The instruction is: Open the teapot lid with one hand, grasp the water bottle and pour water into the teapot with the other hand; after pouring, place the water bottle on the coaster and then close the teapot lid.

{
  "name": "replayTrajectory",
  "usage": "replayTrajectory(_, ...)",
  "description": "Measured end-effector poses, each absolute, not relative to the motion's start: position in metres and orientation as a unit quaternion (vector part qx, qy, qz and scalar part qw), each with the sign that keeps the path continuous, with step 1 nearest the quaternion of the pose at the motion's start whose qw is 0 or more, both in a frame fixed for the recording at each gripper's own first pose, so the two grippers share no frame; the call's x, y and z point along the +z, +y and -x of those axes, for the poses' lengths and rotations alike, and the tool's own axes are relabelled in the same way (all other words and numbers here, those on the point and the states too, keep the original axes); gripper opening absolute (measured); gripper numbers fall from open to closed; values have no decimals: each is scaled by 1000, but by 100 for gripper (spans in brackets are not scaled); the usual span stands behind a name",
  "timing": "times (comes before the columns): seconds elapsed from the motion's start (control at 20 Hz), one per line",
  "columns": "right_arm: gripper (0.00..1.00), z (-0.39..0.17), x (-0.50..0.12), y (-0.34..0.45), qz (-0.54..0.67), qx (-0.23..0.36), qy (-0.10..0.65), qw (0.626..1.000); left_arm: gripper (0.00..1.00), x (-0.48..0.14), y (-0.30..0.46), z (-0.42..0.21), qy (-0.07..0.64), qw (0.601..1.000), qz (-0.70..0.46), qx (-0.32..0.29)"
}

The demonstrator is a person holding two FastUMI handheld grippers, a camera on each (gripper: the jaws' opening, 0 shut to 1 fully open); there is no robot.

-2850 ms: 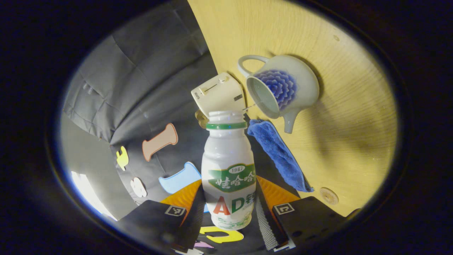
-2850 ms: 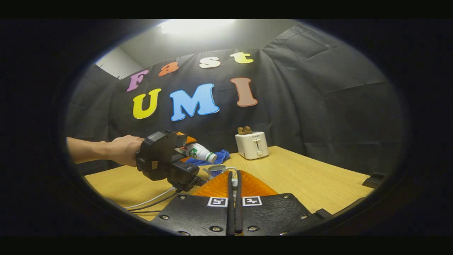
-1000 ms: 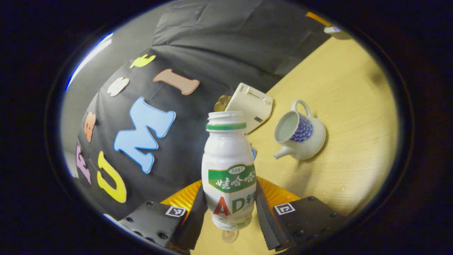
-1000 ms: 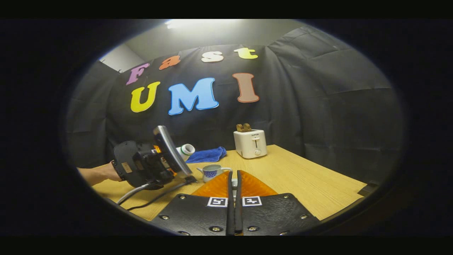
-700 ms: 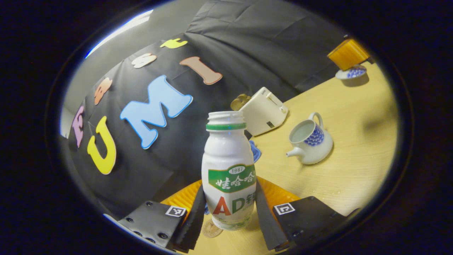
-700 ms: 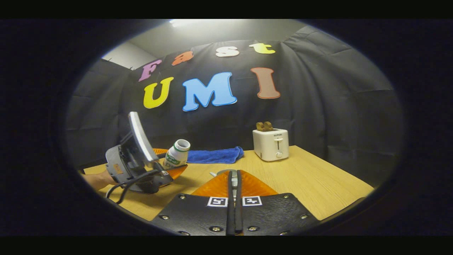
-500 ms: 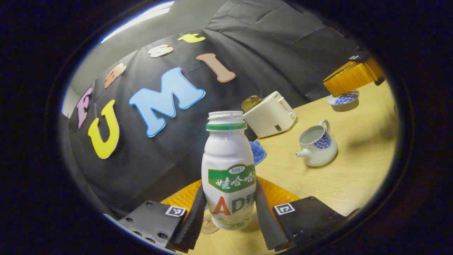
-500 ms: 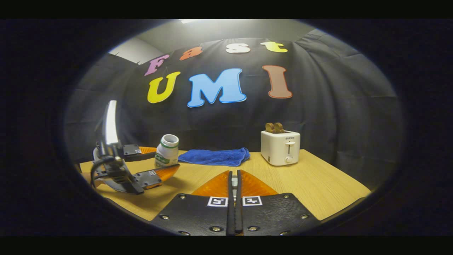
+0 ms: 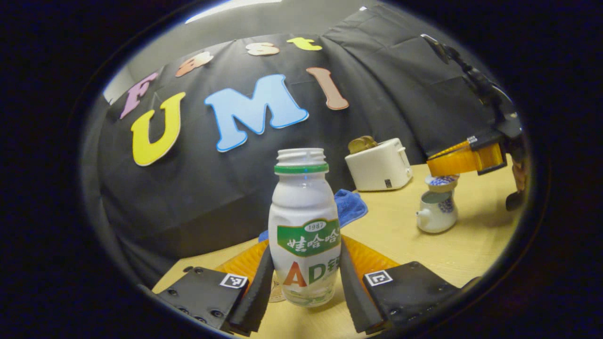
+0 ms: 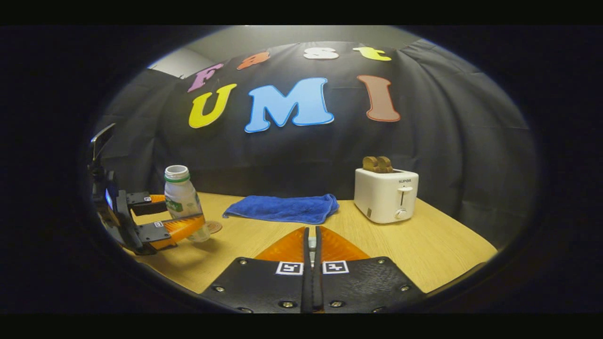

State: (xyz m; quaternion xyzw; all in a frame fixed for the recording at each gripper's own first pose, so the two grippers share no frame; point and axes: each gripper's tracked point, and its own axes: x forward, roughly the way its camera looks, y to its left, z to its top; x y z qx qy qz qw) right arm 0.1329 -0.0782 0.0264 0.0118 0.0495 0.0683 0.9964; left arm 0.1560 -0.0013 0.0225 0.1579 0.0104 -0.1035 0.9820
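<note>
A white, uncapped water bottle (image 9: 304, 221) with a green label stands upright between the fingers of my left gripper (image 9: 305, 246), which is shut on it. Its base is low over the table, beside the round wooden coaster (image 9: 276, 293). In the right gripper view the bottle (image 10: 180, 200) sits in the left gripper (image 10: 184, 210), just in front of the coaster (image 10: 215, 227). My right gripper (image 10: 311, 231) is shut on the teapot lid (image 9: 443, 180). The lid hangs just above the white and blue teapot (image 9: 434, 214).
A blue cloth (image 10: 282, 208) lies at the back of the wooden table (image 10: 424, 249). To its right stands a white toaster (image 10: 386, 194) with toast in it. The black booth wall closes off the back.
The left gripper turned the bottle from its pouring tilt to upright and lowered it beside the coaster. The right gripper brought the lid over the teapot.
</note>
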Motion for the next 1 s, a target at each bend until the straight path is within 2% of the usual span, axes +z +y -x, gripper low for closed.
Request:
replayTrajectory(0.35, 0, -145, 13, -81, 16, 55, 64, 996, 75, 28, 34, -162, 13, 993, -87, -84)
replayTrajectory(0.4, 1, -146, 13, -81, 12, 56, 64, 996, 82, 27, 38, -163, 15, 994, -78, -81)
replayTrajectory(0.45, 0, -146, 11, -79, 10, 58, 63, 996, 82, 24, 42, -165, 17, 994, -72, -76)
replayTrajectory(0.55, 1, -149, 7, -81, 21, 52, 66, 996, 81, 18, 49, -167, 23, 995, -65, -67)
replayTrajectory(0.6, 1, -149, 5, -81, 23, 54, 68, 996, 75, 17, 49, -167, 25, 996, -61, -66)
replayTrajectory(0.65, 0, -148, 4, -81, 18, 55, 68, 996, 82, 16, 49, -168, 26, 996, -55, -65)
replayTrajectory(0.75, 0, -149, 4, -83, 11, 56, 66, 996, 69, 15, 49, -167, 25, 996, -47, -66)
replayTrajectory(0.8, 1, -149, 4, -82, 8, 57, 66, 996, 69, 13, 48, -167, 27, 996, -44, -67)
replayTrajectory(0.85, 0, -148, 1, -81, 8, 61, 66, 996, 75, 8, 47, -168, 33, 996, -45, -66)
replayTrajectory(0.95, 11, -139, 11, -81, 13, 68, 55, 996, 76, 0, 50, -170, 44, 996, -50, -59)
replayTrajectory(1.0, 2, -136, 18, -79, 13, 73, 38, 997, 76, -2, 49, -171, 46, 996, -48, -58)
